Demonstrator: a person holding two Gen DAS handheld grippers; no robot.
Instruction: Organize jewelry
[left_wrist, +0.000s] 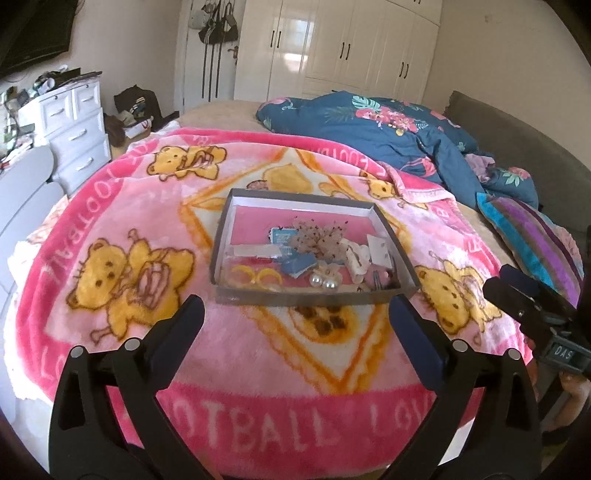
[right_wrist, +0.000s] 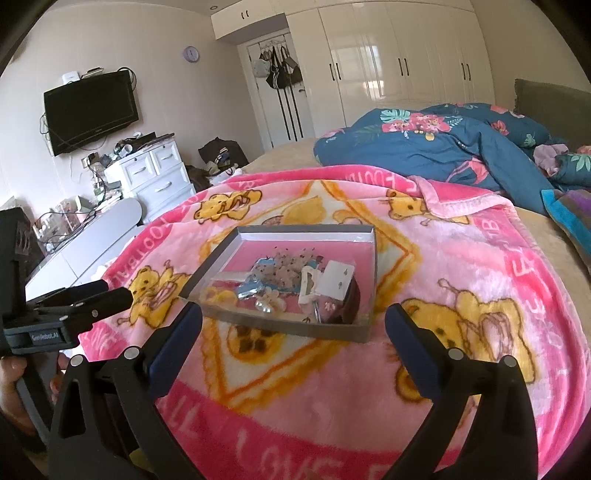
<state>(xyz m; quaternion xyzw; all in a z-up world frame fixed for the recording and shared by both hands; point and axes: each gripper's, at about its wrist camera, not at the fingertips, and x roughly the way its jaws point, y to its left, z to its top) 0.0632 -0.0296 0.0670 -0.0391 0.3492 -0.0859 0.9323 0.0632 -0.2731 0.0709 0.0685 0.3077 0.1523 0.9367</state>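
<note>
A shallow grey box (left_wrist: 221, 236) with a pink floor sits on the pink bear blanket (left_wrist: 155, 206). It holds a jumble of jewelry: yellow hoop earrings (left_wrist: 255, 275), two pearls (left_wrist: 322, 282), a beaded floral piece (left_wrist: 317, 240), blue packets (left_wrist: 297, 264) and white earring cards (left_wrist: 380, 249). The box also shows in the right wrist view (right_wrist: 306, 326), with pearls (right_wrist: 264, 306) and a white card (right_wrist: 338, 282). My left gripper (left_wrist: 297, 310) is open and empty, just short of the box's near edge. My right gripper (right_wrist: 293, 321) is open and empty at the box's near edge.
A blue floral duvet (left_wrist: 388, 129) is heaped at the back right of the bed, and a striped cushion (left_wrist: 532, 243) lies at the right. A white drawer chest (left_wrist: 77, 129) stands left of the bed. White wardrobes (left_wrist: 351, 48) line the far wall.
</note>
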